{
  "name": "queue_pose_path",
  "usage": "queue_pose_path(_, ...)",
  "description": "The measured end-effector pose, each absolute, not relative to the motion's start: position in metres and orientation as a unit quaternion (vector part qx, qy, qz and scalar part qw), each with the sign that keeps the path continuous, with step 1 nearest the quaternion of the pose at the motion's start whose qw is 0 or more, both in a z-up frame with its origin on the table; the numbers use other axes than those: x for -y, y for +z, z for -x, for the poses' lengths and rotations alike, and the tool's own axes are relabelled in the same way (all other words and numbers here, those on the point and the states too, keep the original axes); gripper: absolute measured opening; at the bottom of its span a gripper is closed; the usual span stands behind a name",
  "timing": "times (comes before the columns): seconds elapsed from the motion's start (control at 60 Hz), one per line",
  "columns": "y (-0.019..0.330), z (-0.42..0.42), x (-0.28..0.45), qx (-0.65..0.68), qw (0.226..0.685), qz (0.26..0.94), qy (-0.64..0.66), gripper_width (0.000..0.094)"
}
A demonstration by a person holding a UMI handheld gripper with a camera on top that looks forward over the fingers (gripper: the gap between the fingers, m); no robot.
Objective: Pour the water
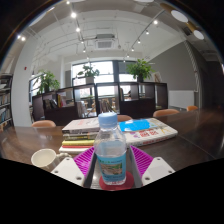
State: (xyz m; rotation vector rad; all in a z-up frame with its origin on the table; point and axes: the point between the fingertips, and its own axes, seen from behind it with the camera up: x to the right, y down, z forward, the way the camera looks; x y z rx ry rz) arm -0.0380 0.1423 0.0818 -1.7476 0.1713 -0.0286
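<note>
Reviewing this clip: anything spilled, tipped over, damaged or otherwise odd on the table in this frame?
Nothing stands out. The water bottle stands upright between the gripper fingers, cap on. The paper cup beside it is upright, and no spill shows on the table. The stacked books beyond lie flat.
</note>
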Motion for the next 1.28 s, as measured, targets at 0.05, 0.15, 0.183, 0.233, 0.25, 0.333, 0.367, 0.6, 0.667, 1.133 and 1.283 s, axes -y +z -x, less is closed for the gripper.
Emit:
queue_pose_path(0.05, 0.078, 0.037, -0.137, -0.070, 0.632, 0.772, -0.017, 0.0739)
queue_pose_path(0.15, 0.069, 0.032, -0.117, -0.063, 0.615, 0.785, -0.038, 0.0830)
queue_pose_path(0.183, 0.067, 0.038, -0.104, -0.062, 0.608, 0.791, -0.038, 0.0830)
queue_pose_path(0.233, 0.063, 0.042, -0.089, -0.057, 0.599, 0.798, -0.034, 0.0839)
queue_pose_path(0.25, 0.062, 0.044, -0.080, -0.057, 0.597, 0.800, -0.032, 0.0843)
queue_pose_path(0.333, 0.054, 0.052, -0.046, -0.059, 0.580, 0.812, -0.026, 0.0840)
queue_pose_path(0.367, 0.053, 0.053, -0.032, -0.058, 0.577, 0.814, -0.026, 0.0844)
queue_pose_path(0.6, 0.060, 0.055, 0.056, -0.062, 0.568, 0.820, -0.031, 0.0844)
queue_pose_path(0.667, 0.071, 0.048, 0.074, -0.063, 0.570, 0.819, -0.039, 0.0844)
queue_pose_path(1.133, 0.158, 0.043, 0.123, -0.064, 0.604, 0.793, -0.044, 0.0838)
queue_pose_path(1.283, 0.169, 0.051, 0.128, -0.052, 0.615, 0.786, -0.037, 0.0831)
